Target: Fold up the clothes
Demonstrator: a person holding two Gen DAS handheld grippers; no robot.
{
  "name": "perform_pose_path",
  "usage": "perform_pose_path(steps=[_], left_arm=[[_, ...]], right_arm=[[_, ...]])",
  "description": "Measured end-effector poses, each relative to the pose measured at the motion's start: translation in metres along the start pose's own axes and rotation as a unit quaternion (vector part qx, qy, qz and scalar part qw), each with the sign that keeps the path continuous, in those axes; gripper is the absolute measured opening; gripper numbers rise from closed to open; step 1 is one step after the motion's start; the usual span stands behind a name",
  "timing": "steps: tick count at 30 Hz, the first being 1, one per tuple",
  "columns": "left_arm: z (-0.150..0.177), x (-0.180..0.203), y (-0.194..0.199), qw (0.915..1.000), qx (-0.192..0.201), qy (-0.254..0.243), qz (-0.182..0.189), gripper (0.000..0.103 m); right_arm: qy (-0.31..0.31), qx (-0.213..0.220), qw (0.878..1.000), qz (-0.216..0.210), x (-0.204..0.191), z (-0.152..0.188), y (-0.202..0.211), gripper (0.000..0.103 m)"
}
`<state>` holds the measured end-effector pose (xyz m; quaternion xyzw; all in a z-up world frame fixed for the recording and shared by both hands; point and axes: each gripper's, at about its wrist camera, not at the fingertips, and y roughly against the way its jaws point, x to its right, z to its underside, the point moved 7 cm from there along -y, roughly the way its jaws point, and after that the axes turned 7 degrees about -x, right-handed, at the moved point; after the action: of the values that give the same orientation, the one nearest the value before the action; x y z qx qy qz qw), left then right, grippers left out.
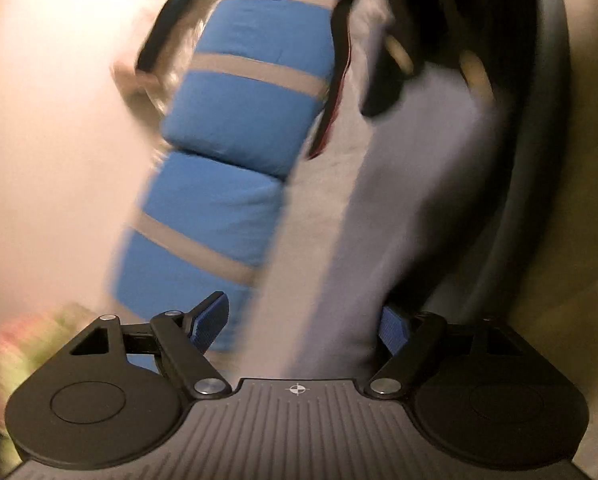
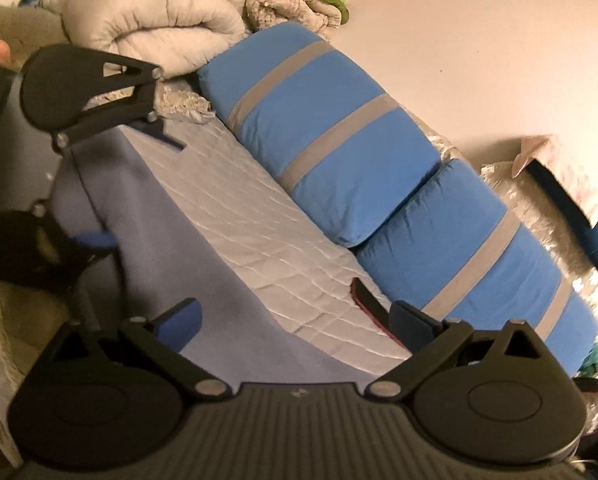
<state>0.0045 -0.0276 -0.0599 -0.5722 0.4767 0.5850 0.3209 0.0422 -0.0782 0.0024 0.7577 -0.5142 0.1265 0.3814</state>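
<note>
Lavender garment [image 2: 147, 240] lies spread on the quilted bed, beside the blue pillows [image 2: 323, 140]. Left gripper [image 1: 299, 324] and right gripper [image 2: 295, 320] both gape, empty. Step: reaching for an edge; next, pinch the hem.

pale wall [image 2: 439, 40], blue pillows [image 2: 319, 128]

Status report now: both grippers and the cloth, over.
Left gripper open, empty. Right gripper open, empty. Lavender cloth spread flat on bed, not folded. Blue pillows beside it, not in way.
</note>
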Motion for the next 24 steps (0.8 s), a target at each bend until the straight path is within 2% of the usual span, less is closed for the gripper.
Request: perform_pose_path(steps=[2, 4, 5, 9, 11, 13, 15, 18, 21, 24], left_arm=[[0.003, 0.004, 0.003, 0.9993, 0.008, -0.028, -0.025, 0.075], [0.006, 0.008, 0.006, 0.9978, 0.016, -0.053, -0.036, 0.06], [0.008, 0.01, 0.008, 0.9968, 0.019, -0.066, -0.041, 0.056], [0.013, 0.014, 0.014, 0.9948, 0.027, -0.091, -0.038, 0.047], [0.016, 0.011, 0.017, 0.9955, 0.029, -0.086, -0.029, 0.036], [0.018, 0.008, 0.019, 0.9962, 0.031, -0.079, -0.02, 0.018], [0.018, 0.004, 0.019, 0.997, 0.034, -0.07, 0.001, 0.005], [0.019, -0.002, 0.024, 0.9969, 0.042, -0.056, 0.036, 0.004], [0.023, -0.006, 0.032, 0.9942, 0.051, -0.065, 0.07, 0.004], [0.029, -0.007, 0.036, 0.9903, 0.05, -0.063, 0.114, 0.004]], right_arm=[[-0.004, 0.0, 1.0, -0.009, -0.003, 0.001, 0.002, 0.103], [-0.007, 0.001, 1.0, -0.019, -0.006, 0.002, 0.004, 0.103], [-0.007, 0.001, 1.0, -0.025, -0.009, 0.003, 0.005, 0.103], [-0.001, 0.001, 0.999, -0.037, -0.02, 0.008, 0.009, 0.103], [0.003, -0.002, 0.999, -0.039, -0.026, 0.011, 0.01, 0.103], [0.009, -0.003, 0.999, -0.043, -0.033, 0.014, 0.01, 0.103], [0.022, 0.001, 0.999, -0.043, -0.04, 0.015, 0.011, 0.103], [0.056, 0.017, 0.998, -0.031, -0.053, 0.015, 0.012, 0.103], [0.097, 0.028, 0.995, -0.011, -0.065, 0.013, 0.01, 0.099], [0.141, 0.03, 0.99, -0.007, -0.079, 0.012, 0.007, 0.083]])
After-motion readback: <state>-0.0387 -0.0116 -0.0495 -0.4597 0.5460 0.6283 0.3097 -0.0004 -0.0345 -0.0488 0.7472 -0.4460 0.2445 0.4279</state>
